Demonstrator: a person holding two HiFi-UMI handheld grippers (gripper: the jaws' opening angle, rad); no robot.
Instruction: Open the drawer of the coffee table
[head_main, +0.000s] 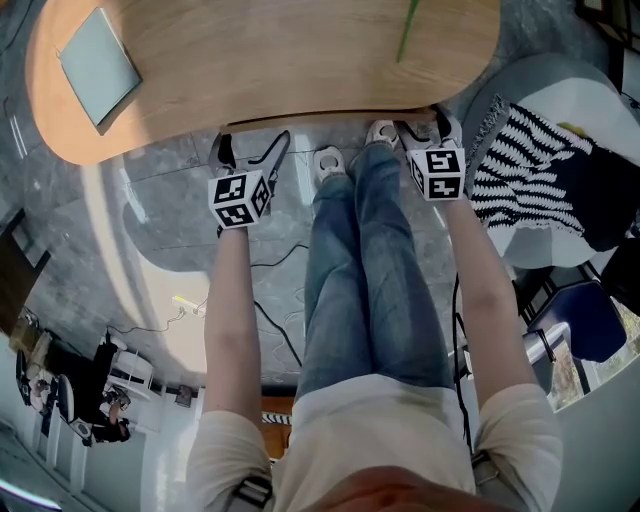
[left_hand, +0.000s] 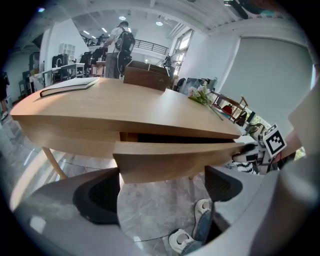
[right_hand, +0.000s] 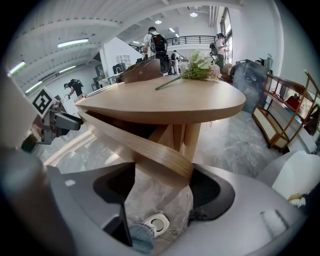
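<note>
Drawer (left_hand: 175, 160) partly pulled out beneath desk (head_main: 260, 60) top, upper centre of head view, left hand-held gripper (left_hand: 161, 186) jaws wide, straddling drawer front's left end, right hand-held gripper (right_hand: 162, 186) jaws wide, straddling its right end

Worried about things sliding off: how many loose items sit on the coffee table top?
2 for certain: a book near its left end, a flower sprig near its right. A brown box at the far edge may also rest on it.

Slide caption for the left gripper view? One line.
Left gripper, jaws apart, at the drawer front of the coffee table; drawer already partly open.
</note>
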